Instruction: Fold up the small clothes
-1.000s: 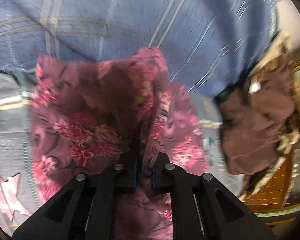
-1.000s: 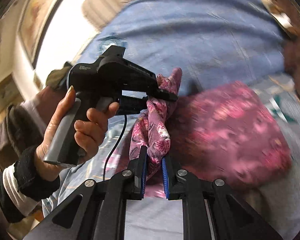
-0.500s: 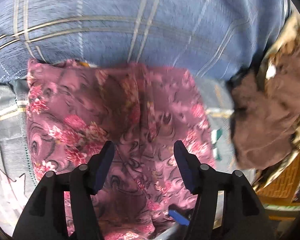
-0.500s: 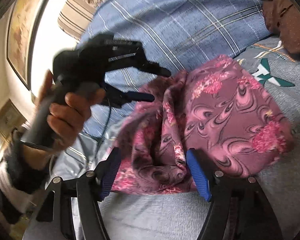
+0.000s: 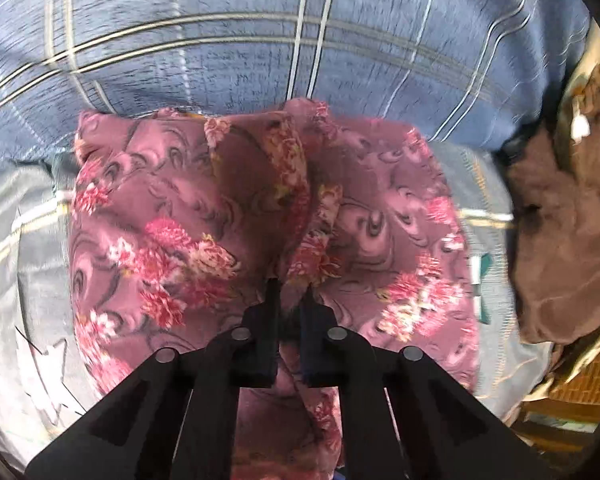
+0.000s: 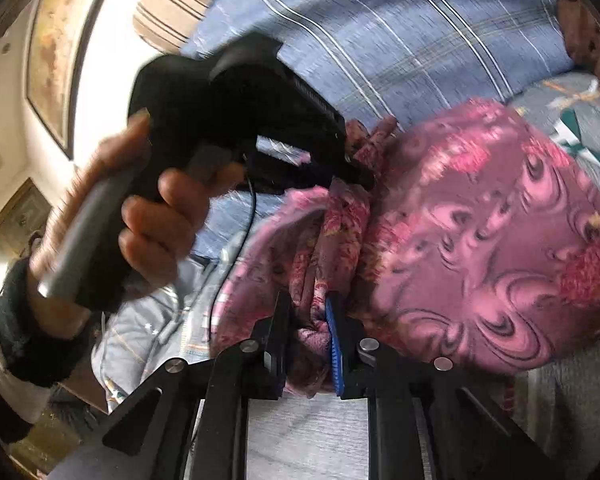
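While the floral garment lies bunched on the bed where the blue plaid cover meets a grey sheet, bare plaid stretches beyond its far edge, and a brown heap crowds the sheet's edge well to the right of it. Both sets of jaws have just been closing, and the left gripper now pinches a raised ridge of the garment near its middle, nearly closed. Seen from the right wrist, the right gripper clamps a thick fold at the garment's near edge, jaws narrow, just below the left hand.
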